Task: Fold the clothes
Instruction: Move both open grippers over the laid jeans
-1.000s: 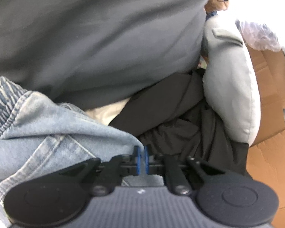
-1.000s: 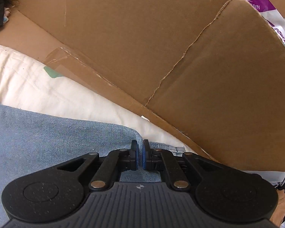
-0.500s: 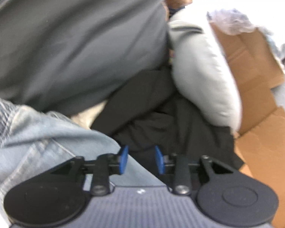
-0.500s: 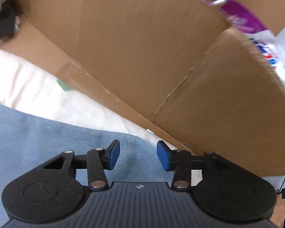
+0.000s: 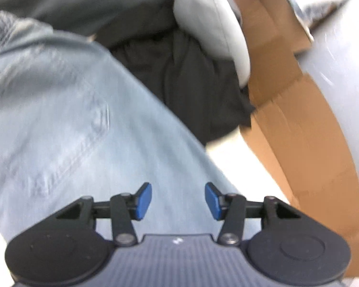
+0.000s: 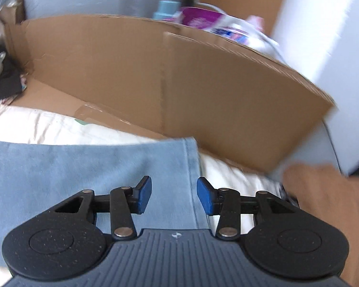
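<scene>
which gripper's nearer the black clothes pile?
Left. The left gripper is over the jeans, black pile just ahead. From the right gripper it's far off at the frame's left edge.

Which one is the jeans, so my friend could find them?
Start at the big brown cardboard box along the back. On the cream bedding in front of it lies a flat, pale blue piece of cloth: those are the jeans. They are the only blue denim with stitched seams; the clothes heaped beside them are black.
</scene>
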Demonstrator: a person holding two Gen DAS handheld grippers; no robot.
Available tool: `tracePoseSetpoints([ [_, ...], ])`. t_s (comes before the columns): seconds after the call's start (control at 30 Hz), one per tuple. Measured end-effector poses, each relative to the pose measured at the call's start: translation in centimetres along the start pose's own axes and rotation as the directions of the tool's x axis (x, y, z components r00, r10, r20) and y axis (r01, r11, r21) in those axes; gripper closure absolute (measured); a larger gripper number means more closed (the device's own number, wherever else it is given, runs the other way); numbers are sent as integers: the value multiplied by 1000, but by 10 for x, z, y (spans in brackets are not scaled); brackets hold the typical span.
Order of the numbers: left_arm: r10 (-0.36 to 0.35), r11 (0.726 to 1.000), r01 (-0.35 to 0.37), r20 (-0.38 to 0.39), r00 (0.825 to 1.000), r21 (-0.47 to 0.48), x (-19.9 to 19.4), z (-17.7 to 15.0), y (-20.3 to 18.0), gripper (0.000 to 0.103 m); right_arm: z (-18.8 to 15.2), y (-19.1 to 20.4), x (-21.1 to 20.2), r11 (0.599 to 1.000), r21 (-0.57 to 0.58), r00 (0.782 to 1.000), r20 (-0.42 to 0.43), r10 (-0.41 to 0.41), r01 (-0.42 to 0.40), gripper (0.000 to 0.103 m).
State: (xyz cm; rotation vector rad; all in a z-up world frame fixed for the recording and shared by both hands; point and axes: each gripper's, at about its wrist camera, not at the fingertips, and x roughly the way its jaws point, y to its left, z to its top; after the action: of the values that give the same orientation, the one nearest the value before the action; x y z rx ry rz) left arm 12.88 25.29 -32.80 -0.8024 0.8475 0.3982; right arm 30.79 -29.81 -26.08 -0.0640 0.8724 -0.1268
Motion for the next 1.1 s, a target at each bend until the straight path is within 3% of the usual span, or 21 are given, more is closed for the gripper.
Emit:
tracePoseSetpoints([
  [0.1, -11, 1000, 11, -28, 1000, -1, -8, -20, -1, 48, -30, -4, -11, 999, 42, 1000, 4, 20, -20, 54],
  [0.17, -11, 1000, 11, -50, 999, -1, -11, -30, 0, 46, -51, -7, -12, 997, 68, 999, 6, 32, -32, 61],
  [0.33, 14, 999, -9, -102, 995, 47, -4, -53, 3, 46, -86, -13, -8, 993, 107, 998, 11, 56, -57, 61],
  [0.63, 55, 990, -39, -117, 992, 135, -10, -73, -2, 43, -99, -43, 18, 912, 390, 991, 18, 131, -127, 61],
  [0.83, 46, 980, -18, -138, 989, 199, -7, -80, -19, 43, -97, -45, 33, 864, 480, 988, 49, 145, -150, 61],
  [0.93, 32, 972, 4, -152, 988, 233, -7, -86, -31, 43, -94, -47, 40, 866, 476, 986, 25, 162, -155, 61],
  [1.1, 18, 952, 36, -172, 985, 304, -2, -99, -51, 37, -107, -54, 59, 799, 585, 983, -14, 181, -139, 60],
])
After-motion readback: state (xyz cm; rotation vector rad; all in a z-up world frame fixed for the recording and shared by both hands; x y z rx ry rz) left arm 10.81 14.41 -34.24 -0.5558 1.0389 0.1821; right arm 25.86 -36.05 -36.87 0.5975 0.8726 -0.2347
